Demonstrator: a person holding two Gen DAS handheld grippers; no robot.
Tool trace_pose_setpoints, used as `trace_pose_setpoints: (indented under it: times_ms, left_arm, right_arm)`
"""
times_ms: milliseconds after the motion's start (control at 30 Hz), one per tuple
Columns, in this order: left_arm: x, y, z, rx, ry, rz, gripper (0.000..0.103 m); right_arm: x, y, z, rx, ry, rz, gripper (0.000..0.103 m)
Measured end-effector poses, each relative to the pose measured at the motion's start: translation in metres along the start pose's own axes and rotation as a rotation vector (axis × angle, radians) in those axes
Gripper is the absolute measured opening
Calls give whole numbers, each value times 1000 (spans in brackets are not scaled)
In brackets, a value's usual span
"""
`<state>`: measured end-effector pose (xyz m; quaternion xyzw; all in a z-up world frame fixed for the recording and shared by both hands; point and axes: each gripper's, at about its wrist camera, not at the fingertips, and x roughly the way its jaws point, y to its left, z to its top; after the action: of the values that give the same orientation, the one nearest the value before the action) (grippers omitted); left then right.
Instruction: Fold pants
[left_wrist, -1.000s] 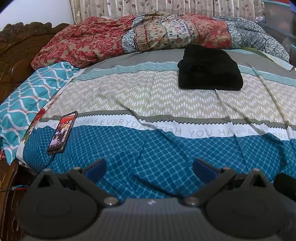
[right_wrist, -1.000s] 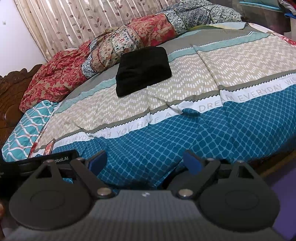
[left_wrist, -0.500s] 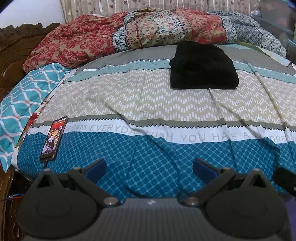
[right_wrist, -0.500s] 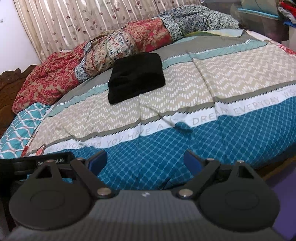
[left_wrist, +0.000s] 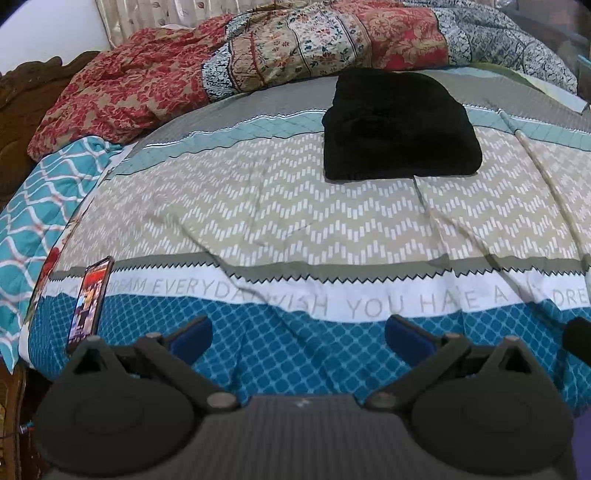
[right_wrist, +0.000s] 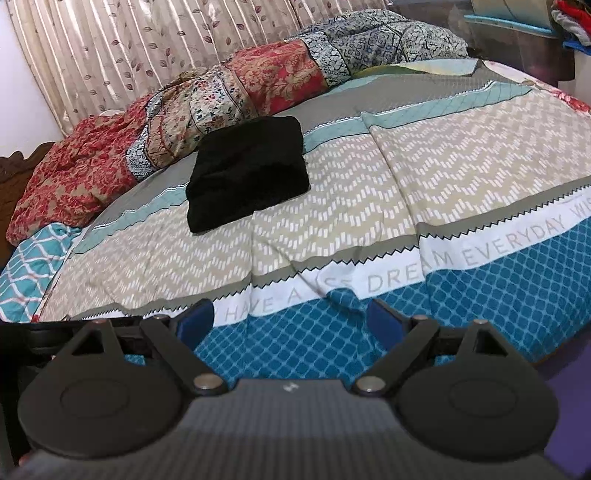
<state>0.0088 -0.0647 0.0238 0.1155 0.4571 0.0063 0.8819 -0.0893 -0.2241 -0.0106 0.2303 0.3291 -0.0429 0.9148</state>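
Observation:
The black pants (left_wrist: 399, 125) lie folded into a compact rectangle on the far part of the bed; they also show in the right wrist view (right_wrist: 247, 173). My left gripper (left_wrist: 297, 338) is open and empty, held back over the blue front edge of the bedspread (left_wrist: 295, 206), far from the pants. My right gripper (right_wrist: 290, 321) is open and empty too, near the bed's front edge. The left gripper's body (right_wrist: 55, 332) shows at the lower left of the right wrist view.
A phone (left_wrist: 90, 304) lies on the bed's front left corner. A rumpled floral quilt (left_wrist: 258, 62) is heaped behind the pants. A teal patterned pillow (left_wrist: 37, 206) lies at the left. Storage bins (right_wrist: 524, 40) stand at the back right. Curtains (right_wrist: 147, 48) hang behind.
Both grippers have drawn back and shifted a little; the pants sit further left in each view. The pants have not moved on the bed. Both grippers stay open.

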Motion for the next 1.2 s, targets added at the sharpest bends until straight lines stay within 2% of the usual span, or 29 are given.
trace_pose_setpoints:
  times_ms: [533,1200]
  left_arm:
    - [31,-22,28,55,44,20,103]
    - [61,-43,48,87,100,1,103]
  right_arm:
    - [33,-16,17,39,53,-6,91]
    - [58,-33,40,75,75,-16,91]
